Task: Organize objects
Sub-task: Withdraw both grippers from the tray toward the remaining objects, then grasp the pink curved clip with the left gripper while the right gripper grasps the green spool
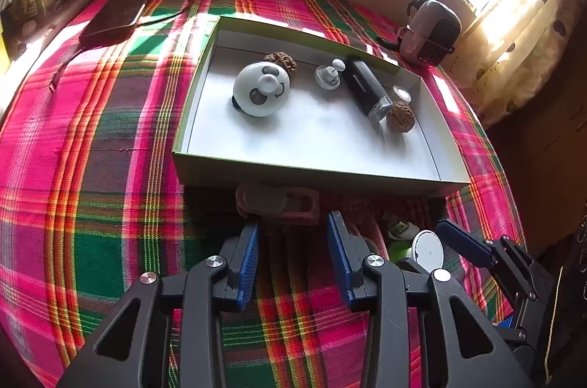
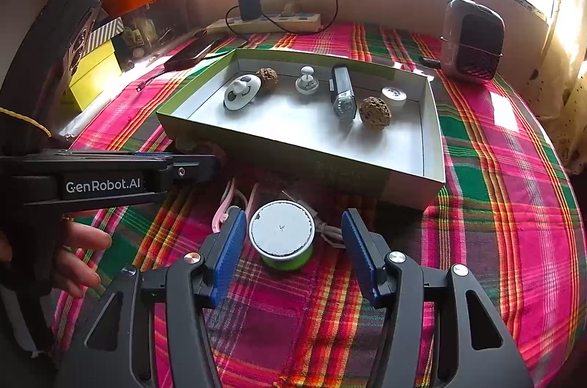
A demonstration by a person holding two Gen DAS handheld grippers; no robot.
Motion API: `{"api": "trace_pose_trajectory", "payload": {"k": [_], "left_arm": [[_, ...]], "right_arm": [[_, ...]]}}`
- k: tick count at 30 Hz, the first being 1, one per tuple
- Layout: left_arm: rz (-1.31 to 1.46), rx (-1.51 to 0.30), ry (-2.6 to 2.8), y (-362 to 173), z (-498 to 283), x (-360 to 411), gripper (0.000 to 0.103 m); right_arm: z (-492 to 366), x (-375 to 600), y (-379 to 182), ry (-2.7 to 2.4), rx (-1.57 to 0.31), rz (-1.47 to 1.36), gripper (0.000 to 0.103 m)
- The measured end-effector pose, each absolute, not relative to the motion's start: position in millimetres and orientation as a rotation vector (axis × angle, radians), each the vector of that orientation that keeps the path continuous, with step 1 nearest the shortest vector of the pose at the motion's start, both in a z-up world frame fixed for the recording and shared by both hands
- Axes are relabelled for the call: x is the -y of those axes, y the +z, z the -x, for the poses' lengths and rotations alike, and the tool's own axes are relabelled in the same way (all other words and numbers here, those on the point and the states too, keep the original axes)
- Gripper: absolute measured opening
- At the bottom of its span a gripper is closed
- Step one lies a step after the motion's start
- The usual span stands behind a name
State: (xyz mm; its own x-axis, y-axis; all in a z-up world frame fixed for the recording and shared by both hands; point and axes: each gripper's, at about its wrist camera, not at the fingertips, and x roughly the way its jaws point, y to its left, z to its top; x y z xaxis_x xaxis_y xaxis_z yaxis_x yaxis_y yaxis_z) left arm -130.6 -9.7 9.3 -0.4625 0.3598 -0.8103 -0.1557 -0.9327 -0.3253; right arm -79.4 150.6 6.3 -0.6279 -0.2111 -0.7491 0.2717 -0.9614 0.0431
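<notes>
Both my grippers released — left gripper [image 1: 293,222] spread near the pink object [image 1: 279,202] by the box's [image 2: 414,184] near wall, right gripper [image 2: 291,222] straddling the green-and-white puck [image 2: 281,232], pads clear.

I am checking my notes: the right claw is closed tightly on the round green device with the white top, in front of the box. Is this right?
Not quite. The right claw is open: its blue pads stand apart from the round green device, with a gap on each side. The right wrist view shows this. The device does lie in front of the box.
</notes>
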Motion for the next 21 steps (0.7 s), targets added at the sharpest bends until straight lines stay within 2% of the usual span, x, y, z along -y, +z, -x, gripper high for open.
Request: {"api": "trace_pose_trajectory", "payload": {"k": [14, 18, 21], "left_arm": [[1.439, 0.35, 2.501, 9.3, 122.4, 37.4, 0.034], [1.439, 0.371, 2.512, 9.0, 117.3, 39.9, 0.034], [1.44, 0.367, 2.511, 9.0, 112.8, 37.7, 0.034]], "right_arm": [[79.8, -157.1, 5.3, -2.622, -0.054, -1.18, 0.055], [76.8, -159.3, 4.4, -2.614, -0.032, -1.173, 0.037], [75.8, -159.6, 3.1, -2.604, -0.031, -1.177, 0.035]]}}
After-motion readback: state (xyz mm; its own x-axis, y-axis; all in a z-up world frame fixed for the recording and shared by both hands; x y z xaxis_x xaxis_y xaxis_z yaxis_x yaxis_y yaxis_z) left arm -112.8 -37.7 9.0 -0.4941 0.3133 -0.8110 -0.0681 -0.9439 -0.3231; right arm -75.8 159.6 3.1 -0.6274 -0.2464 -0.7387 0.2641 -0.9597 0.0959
